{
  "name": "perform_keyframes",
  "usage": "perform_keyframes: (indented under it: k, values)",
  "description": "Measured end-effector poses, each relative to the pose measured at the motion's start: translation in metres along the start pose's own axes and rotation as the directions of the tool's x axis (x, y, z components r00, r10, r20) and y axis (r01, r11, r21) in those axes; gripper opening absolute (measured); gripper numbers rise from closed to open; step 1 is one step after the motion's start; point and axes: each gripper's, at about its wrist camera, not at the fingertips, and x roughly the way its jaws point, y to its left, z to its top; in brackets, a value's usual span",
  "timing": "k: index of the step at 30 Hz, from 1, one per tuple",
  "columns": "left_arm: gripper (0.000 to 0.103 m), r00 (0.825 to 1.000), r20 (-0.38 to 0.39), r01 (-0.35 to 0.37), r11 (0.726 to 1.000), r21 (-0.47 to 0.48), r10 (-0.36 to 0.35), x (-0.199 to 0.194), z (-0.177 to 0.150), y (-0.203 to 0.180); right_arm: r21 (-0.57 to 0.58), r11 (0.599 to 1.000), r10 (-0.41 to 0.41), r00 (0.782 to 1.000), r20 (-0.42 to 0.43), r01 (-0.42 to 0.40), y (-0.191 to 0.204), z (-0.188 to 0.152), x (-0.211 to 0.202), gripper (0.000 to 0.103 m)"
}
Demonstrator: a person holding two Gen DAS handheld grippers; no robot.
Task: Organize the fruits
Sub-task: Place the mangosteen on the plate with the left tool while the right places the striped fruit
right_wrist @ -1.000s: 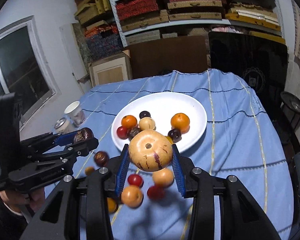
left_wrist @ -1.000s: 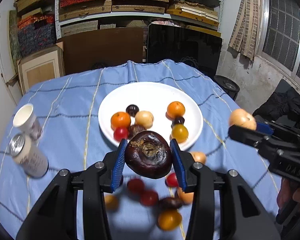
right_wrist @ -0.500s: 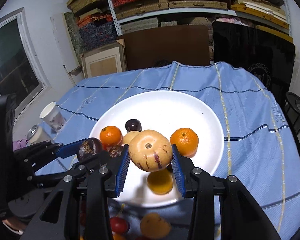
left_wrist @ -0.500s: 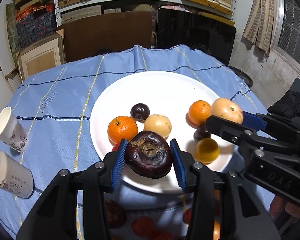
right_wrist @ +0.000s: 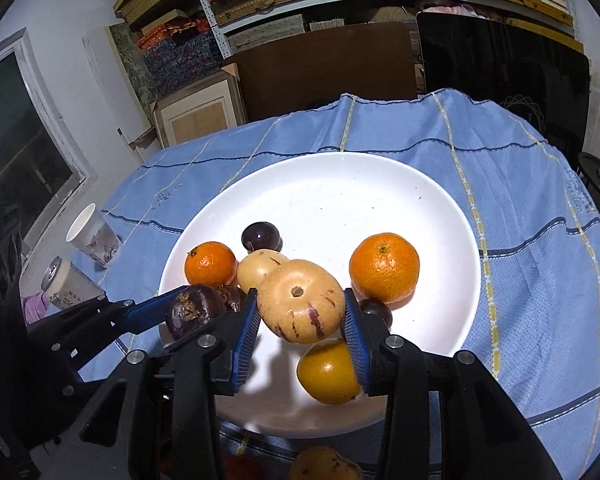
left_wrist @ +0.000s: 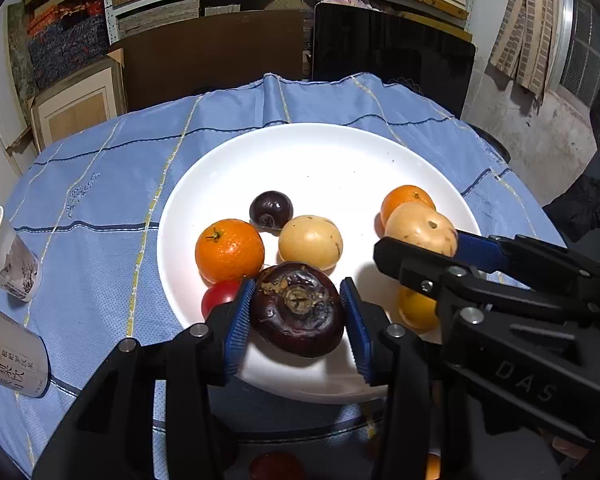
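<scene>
My left gripper (left_wrist: 298,314) is shut on a dark purple mangosteen (left_wrist: 298,312) and holds it over the near part of the white plate (left_wrist: 324,152). My right gripper (right_wrist: 300,304) is shut on a tan striped melon (right_wrist: 300,300) over the same plate (right_wrist: 340,184). The melon also shows in the left wrist view (left_wrist: 420,230), and the mangosteen in the right wrist view (right_wrist: 192,310). On the plate lie two oranges (left_wrist: 229,250) (right_wrist: 383,267), a tan fruit (left_wrist: 310,242), a dark plum (left_wrist: 271,210), a red tomato (left_wrist: 219,298) and a yellow fruit (right_wrist: 328,372).
A paper cup (left_wrist: 4,256) and a can (left_wrist: 8,352) lie on the blue cloth (left_wrist: 100,208) at the left. Loose fruits (right_wrist: 324,464) lie on the cloth near the plate's front edge. Shelves and boxes stand behind the table.
Both grippers have moved forward and down with their fruits, from over the loose fruits to over the plate. The plate now looks larger and closer.
</scene>
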Motion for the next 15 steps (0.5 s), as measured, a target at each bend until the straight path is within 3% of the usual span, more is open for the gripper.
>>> perform_keyframes:
  k: [1,2,3,5,15]
  values:
    - [0.045,1.0,0.0,-0.002,1.0,0.002,0.002,0.0,0.0,-0.001,0.009,1.0,0.006,1.0,0.007,-0.006,-0.001,0.0,-0.001,0.044]
    - [0.055,1.0,0.003,-0.001,1.0,0.0,0.001,-0.001,0.001,-0.001,0.02,1.0,0.01,1.0,0.02,-0.01,-0.003,0.0,-0.004,0.049]
    - [0.072,1.0,0.016,0.003,1.0,-0.008,-0.003,-0.006,0.002,-0.001,0.039,0.999,0.011,0.999,0.044,-0.013,-0.005,0.0,-0.01,0.052]
    - [0.085,0.998,0.059,-0.011,0.999,-0.03,0.013,-0.016,0.002,0.002,0.061,0.998,0.021,0.997,0.079,-0.025,-0.009,-0.001,-0.021,0.057]
    - [0.088,0.993,0.117,0.016,0.998,-0.067,-0.008,-0.074,-0.022,0.018,0.133,0.99,0.037,0.99,0.134,-0.055,-0.03,-0.042,-0.089,0.061]
